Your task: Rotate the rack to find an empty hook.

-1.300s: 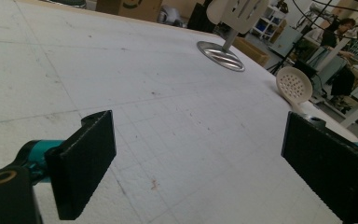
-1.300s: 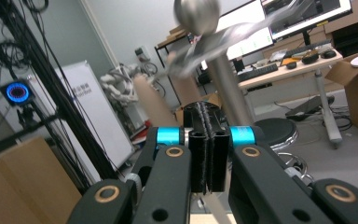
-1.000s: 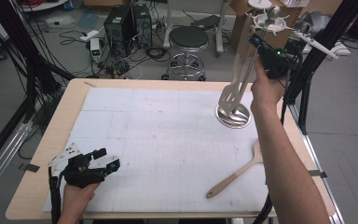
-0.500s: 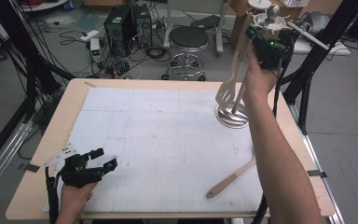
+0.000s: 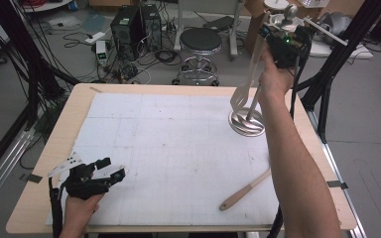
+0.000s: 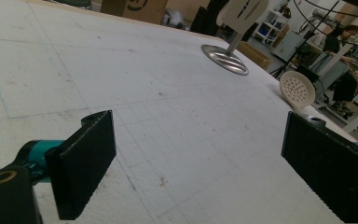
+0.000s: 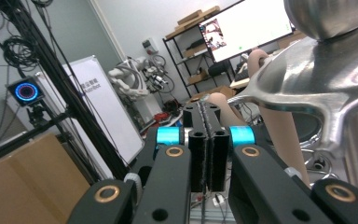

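A metal utensil stand rises from its round base (image 5: 247, 124) at the table's right. A pale slotted spatula (image 5: 240, 97) slants from the stand's top down to just above the base. My right gripper (image 5: 270, 32) is high up at the spatula's handle end, jaws pressed together (image 7: 204, 109), and the beige handle (image 7: 279, 135) runs down right behind them. The stand's steel hook arm (image 7: 307, 79) and ball top are close at the right. My left gripper (image 5: 101, 176) rests open near the front left corner, with nothing between its pads (image 6: 86, 158).
A wooden-handled skimmer (image 5: 245, 191) lies at the front right, its perforated head (image 6: 297, 87) under the person's right forearm in the high view. White gridded paper (image 5: 168, 148) covers the tabletop. A stool, computers and cables stand on the floor beyond the far edge.
My right gripper has risen and moved left to the stand's top, and the spatula now slants away from the pole. The left gripper has barely shifted.
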The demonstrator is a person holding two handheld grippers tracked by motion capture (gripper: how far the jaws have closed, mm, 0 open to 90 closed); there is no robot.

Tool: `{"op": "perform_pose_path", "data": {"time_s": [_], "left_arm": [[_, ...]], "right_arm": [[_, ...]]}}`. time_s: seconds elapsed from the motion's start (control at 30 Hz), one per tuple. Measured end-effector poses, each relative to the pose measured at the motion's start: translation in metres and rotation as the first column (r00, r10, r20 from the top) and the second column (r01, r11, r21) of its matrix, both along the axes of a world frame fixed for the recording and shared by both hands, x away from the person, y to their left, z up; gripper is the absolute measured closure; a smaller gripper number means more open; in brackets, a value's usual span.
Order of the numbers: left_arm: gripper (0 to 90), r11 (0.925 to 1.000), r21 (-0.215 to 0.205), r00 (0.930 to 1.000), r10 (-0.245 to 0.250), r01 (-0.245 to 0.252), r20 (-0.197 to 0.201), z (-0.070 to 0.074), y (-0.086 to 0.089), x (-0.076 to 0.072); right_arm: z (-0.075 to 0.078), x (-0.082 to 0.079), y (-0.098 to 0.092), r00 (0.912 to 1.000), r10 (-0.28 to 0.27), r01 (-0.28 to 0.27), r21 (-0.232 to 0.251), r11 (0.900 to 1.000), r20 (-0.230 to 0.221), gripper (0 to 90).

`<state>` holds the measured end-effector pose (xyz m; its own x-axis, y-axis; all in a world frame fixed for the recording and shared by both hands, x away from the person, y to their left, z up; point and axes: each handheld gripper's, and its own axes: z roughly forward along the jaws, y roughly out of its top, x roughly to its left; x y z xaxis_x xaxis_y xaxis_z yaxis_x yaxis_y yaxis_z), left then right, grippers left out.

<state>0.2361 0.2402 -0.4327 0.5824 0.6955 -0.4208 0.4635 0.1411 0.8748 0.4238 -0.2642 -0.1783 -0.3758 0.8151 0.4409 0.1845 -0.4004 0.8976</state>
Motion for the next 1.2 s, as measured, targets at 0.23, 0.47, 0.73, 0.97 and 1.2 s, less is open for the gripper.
{"op": "perform_pose_path", "data": {"time_s": [0.23, 0.47, 0.73, 0.97, 1.2], "left_arm": [[10.5, 0.9999, 0.005, 0.9999, -0.011, 0.011, 0.003, 0.001, -0.003, -0.001], [10.6, 0.9998, 0.004, 0.9998, -0.019, 0.019, 0.004, 0.002, -0.006, 0.000], [10.6, 0.9994, 0.014, 0.9995, -0.030, 0.030, 0.008, 0.003, -0.012, 0.003], [10.6, 0.9991, 0.014, 0.9992, -0.040, 0.040, 0.007, 0.002, -0.015, 0.006], [10.6, 0.9991, 0.014, 0.9991, -0.041, 0.041, 0.008, 0.002, -0.015, 0.007]], "right_arm": [[-0.012, -0.024, -0.008, 0.9975, 0.059, -0.058, -0.035, 0.998, 0.039, 80.0], [-0.031, -0.055, -0.025, 0.9892, 0.146, -0.147, -0.061, 0.987, -0.012, 58.8], [-0.053, -0.071, -0.036, 0.9750, 0.219, -0.221, -0.075, 0.972, -0.037, 47.3], [-0.073, -0.082, -0.051, 0.9561, 0.288, -0.289, -0.011, 0.957, -0.053, 44.2], [-0.095, -0.100, -0.064, 0.9242, 0.375, -0.375, 0.013, 0.927, -0.074, 45.4]]}}
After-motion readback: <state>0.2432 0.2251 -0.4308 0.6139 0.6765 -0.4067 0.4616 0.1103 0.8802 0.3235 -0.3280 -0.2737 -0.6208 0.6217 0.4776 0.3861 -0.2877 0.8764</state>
